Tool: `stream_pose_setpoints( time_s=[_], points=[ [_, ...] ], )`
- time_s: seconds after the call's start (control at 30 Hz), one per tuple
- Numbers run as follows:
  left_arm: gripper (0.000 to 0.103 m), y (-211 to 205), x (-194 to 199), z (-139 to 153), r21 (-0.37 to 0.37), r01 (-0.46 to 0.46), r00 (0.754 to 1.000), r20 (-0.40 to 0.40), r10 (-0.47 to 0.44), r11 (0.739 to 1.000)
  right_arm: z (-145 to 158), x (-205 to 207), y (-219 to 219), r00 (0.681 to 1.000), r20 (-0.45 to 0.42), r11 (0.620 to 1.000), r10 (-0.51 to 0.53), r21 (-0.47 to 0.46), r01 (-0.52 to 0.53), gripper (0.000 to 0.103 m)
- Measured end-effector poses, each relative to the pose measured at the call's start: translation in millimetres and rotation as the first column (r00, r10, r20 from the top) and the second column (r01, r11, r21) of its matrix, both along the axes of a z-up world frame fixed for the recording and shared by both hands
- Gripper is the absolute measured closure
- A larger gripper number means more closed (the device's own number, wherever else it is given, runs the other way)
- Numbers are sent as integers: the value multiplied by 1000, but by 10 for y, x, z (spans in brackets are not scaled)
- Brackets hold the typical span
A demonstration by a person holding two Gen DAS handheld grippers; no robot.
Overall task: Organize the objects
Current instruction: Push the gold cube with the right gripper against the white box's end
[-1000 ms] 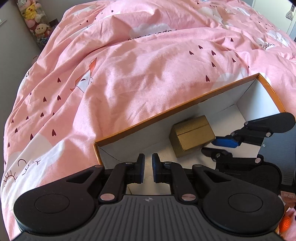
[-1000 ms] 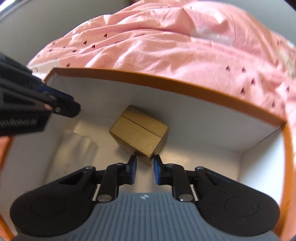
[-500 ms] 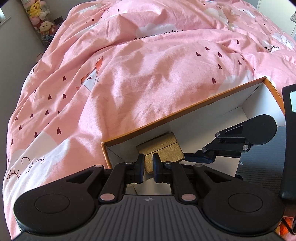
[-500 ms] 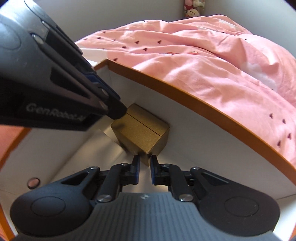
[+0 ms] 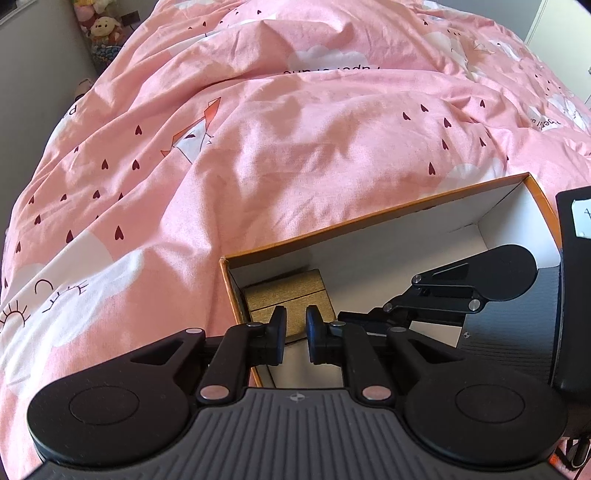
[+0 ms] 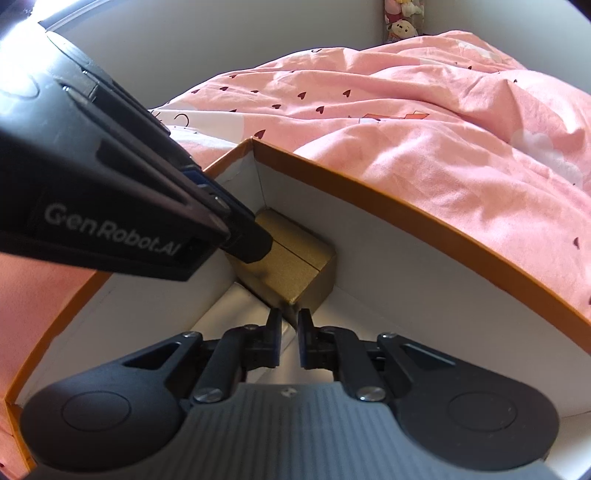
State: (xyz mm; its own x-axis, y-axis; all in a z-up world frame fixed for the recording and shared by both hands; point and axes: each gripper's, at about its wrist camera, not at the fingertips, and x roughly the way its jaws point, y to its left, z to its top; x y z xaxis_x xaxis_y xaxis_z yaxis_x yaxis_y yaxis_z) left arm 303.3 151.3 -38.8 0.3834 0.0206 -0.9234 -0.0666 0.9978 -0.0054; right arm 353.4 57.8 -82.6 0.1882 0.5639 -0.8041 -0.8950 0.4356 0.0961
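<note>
Pink cotton duvet printed with small dark red hearts and white clouds covers the whole bed and fills most of both views; it lies in soft folds. Grey wall behind it, with a stack of plush toys in the far corner of the room.

Large open cardboard box, orange outside and white inside, sits on the duvet. Its long far wall runs diagonally across the left wrist view; the white floor is bare over most of its length.

Small gold-coloured rectangular carton with a seam line across its top stands on the box floor, pushed into one corner. It touches both white walls that meet there, and sits level.

Left gripper, black with a ribbed grey body, is above the box corner; its jaws stand a narrow gap apart with nothing between them. In the right wrist view its tips rest at the top edge of the gold carton; I cannot tell whether they press on it.

Right gripper, same make, reaches into the box low over the floor. Its jaws are also a narrow gap apart and empty, the tips just beside the near lower corner of the carton, seemingly not quite touching.
</note>
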Motion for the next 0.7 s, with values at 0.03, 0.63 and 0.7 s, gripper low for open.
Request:
stream_pose_setpoints(
  time_s=[0.03,0.63,0.7],
  points=[
    [87,-24,-19,13,2,4,1000,2,-4,1000,22,-13,-4,1000,10,1000,-3,-12,3,94],
    [81,-533,-1056,694,32,13,982,189,-19,999,794,-568,-631,990,60,991,-127,51,124,77],
    [81,-587,-1245,742,12,4,977,211,-6,1000,891,-680,-829,988,51,987,-147,79,143,73]
  ],
)
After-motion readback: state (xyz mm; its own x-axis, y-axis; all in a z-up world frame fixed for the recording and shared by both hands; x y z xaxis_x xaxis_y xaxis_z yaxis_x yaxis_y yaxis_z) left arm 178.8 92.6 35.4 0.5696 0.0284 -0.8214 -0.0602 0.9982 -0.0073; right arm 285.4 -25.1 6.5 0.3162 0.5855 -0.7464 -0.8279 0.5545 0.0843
